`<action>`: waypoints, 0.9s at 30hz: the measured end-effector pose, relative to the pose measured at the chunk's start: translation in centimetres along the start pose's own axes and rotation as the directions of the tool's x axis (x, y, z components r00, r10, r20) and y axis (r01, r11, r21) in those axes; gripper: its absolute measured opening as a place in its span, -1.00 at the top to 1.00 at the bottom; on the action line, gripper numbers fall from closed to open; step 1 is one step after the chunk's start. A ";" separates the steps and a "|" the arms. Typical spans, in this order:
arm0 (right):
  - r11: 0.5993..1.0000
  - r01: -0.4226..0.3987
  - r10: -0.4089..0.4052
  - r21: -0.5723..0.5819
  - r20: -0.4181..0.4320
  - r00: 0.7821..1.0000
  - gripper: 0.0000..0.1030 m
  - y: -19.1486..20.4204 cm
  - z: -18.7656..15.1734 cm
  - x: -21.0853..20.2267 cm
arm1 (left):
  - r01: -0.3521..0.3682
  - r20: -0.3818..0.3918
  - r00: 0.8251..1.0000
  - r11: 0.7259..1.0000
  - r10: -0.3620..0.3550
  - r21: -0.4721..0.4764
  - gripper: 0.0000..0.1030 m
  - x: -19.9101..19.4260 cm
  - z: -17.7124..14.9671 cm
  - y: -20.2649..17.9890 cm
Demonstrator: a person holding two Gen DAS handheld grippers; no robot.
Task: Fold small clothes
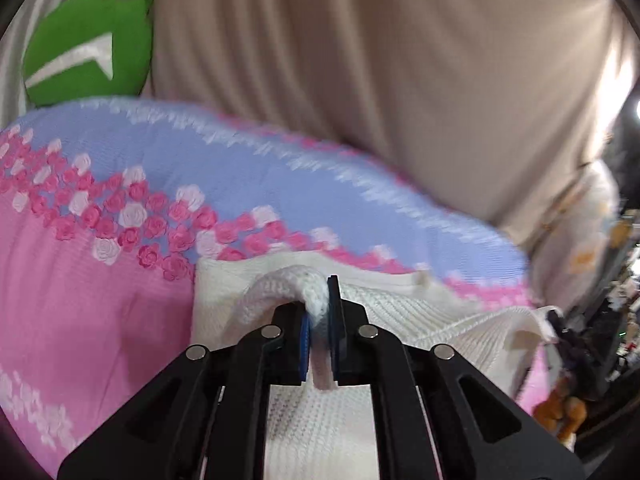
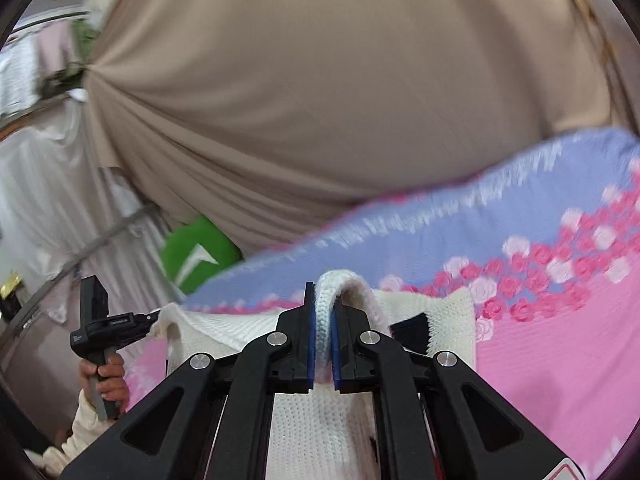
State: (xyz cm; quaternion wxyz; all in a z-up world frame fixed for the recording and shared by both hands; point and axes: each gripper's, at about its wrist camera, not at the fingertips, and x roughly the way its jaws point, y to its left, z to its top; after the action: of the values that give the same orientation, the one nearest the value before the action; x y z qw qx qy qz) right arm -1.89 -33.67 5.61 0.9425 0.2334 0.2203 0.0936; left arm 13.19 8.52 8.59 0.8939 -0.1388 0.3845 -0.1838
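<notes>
A white knitted garment [image 1: 396,312] lies on a pink and lilac rose-patterned bed cover [image 1: 100,312]. My left gripper [image 1: 318,312] is shut on a thick rolled edge of the white knit and holds it lifted. My right gripper [image 2: 324,312] is shut on another rolled edge of the same white garment [image 2: 448,308], also lifted. In the right wrist view the left gripper [image 2: 154,316] shows at the left, held by a hand, at the far corner of the knit.
A beige draped cloth [image 1: 400,80] hangs behind the bed. A green cushion [image 1: 88,48] with a white mark sits at the back; it also shows in the right wrist view [image 2: 196,252]. A brown plush toy [image 1: 560,412] and clutter lie beyond the bed edge.
</notes>
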 end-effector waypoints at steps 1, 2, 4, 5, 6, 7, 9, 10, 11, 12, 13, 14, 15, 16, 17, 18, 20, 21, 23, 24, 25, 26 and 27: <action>0.999 0.039 -0.038 0.018 -0.032 0.999 0.84 -1.2 0.2 2.3 | -0.021 -0.037 0.999 1.000 0.021 -0.003 0.82 2.4 0.0 0.7; 0.996 0.073 -0.070 0.042 -0.076 0.995 0.80 -2.4 0.4 4.6 | -0.052 -0.068 0.996 0.998 0.051 -0.019 0.82 4.6 0.1 1.3; 0.986 0.127 -0.116 0.107 -0.105 0.988 0.78 -4.1 0.5 6.5 | -0.056 -0.139 0.989 0.995 0.044 -0.086 0.80 8.2 -0.4 3.1; 0.986 0.112 -0.101 0.127 -0.092 0.991 0.78 -4.4 0.4 6.4 | -0.044 -0.151 0.988 0.994 0.028 -0.102 0.79 8.6 -0.6 3.6; 0.988 0.088 -0.082 0.130 -0.052 0.995 0.77 -4.3 0.5 5.5 | -0.014 -0.139 0.990 0.993 -0.002 -0.115 0.77 8.4 -0.9 4.1; 0.989 0.095 -0.095 0.114 -0.006 0.996 0.64 -4.0 0.5 4.2 | 0.015 -0.118 0.993 0.994 -0.028 -0.113 0.73 7.5 -1.1 4.2; 0.991 0.115 -0.121 0.066 0.102 0.987 0.25 -2.9 0.0 1.1 | 0.057 -0.071 0.995 0.995 -0.063 -0.084 0.24 4.9 -1.6 4.1; 0.992 0.118 -0.123 0.050 0.139 0.983 -0.02 -2.5 -0.4 -0.4 | 0.054 -0.042 0.997 0.996 -0.057 -0.073 -0.04 3.5 -1.8 3.8; 0.993 0.112 -0.117 0.042 0.143 0.983 -0.03 -2.2 -0.7 -1.4 | 0.040 0.005 0.999 0.997 -0.040 -0.062 -0.40 1.8 -2.2 3.6; 0.995 0.092 -0.094 0.024 0.115 0.989 -0.03 -1.8 -1.6 -2.3 | 0.029 0.059 0.998 0.999 -0.026 -0.038 -0.47 -0.1 -3.0 3.3; 0.996 0.088 -0.088 0.009 0.086 0.992 -0.03 -1.5 -2.4 -3.0 | 0.025 0.078 0.997 1.000 -0.024 -0.006 -0.49 -1.4 -3.7 2.8; 0.996 0.093 -0.092 -0.006 0.065 0.994 -0.03 -1.2 -3.3 -3.6 | 0.029 0.072 0.997 0.999 -0.031 0.031 -0.50 -2.5 -4.5 2.2; 0.995 0.096 -0.094 -0.032 0.037 0.995 -0.03 -0.8 -4.9 -4.2 | 0.046 0.057 0.997 0.997 -0.050 0.061 -0.50 -3.3 -5.7 1.6; 0.993 0.099 -0.099 -0.060 0.006 0.995 -0.03 -0.4 -6.3 -4.4 | 0.066 0.034 0.997 0.994 -0.069 0.085 -0.50 -3.6 -7.0 1.0; 0.990 0.109 -0.112 -0.089 -0.025 0.993 -0.03 0.0 -7.6 -4.4 | 0.079 0.006 0.997 0.991 -0.080 0.105 -0.50 -3.6 -8.2 0.6; 0.982 0.133 -0.142 -0.131 -0.068 0.987 -0.03 0.5 -9.2 -4.1 | 0.071 -0.034 0.997 0.989 -0.067 0.132 -0.50 -3.2 -9.6 0.0; 0.965 0.189 -0.214 -0.182 -0.129 0.968 -0.08 0.6 -11.2 -3.1 | -0.009 -0.103 0.994 0.983 0.028 0.183 -0.36 -1.5 -12.0 -0.3; 0.950 0.233 -0.265 -0.209 -0.139 0.954 -0.08 0.6 -12.1 -2.7 | -0.045 -0.120 0.990 0.979 0.070 0.199 -0.14 -0.7 -12.9 -0.2; 0.934 0.263 -0.300 -0.242 -0.135 0.944 0.51 0.6 -13.0 -2.7 | -0.087 -0.116 0.987 0.977 0.111 0.197 -0.02 0.2 -13.7 0.3; 0.932 0.273 -0.310 -0.239 -0.137 0.941 0.85 0.5 -12.9 -2.8 | -0.097 -0.096 0.988 0.975 0.118 0.198 0.14 -0.1 -13.7 0.4; 0.945 0.253 -0.283 -0.209 -0.131 0.950 0.85 0.3 -12.5 -3.5 | -0.119 -0.094 0.986 0.975 0.139 0.190 0.24 -0.3 -13.7 0.6; 0.956 0.238 -0.257 -0.171 -0.100 0.961 0.86 0.0 -12.0 -4.6 | -0.129 -0.096 0.984 0.975 0.148 0.181 0.40 -0.4 -13.5 1.0; 0.956 0.245 -0.260 -0.160 -0.082 0.962 0.87 0.0 -11.7 -5.4 | -0.138 -0.100 0.983 0.975 0.156 0.174 0.54 -0.5 -13.5 1.4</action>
State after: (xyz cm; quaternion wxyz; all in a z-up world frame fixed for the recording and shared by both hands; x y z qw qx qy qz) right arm -11.98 -30.53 -1.65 0.9490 0.1274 0.2885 0.0002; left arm 3.22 8.57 -0.58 0.8903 -0.0244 0.4272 -0.1560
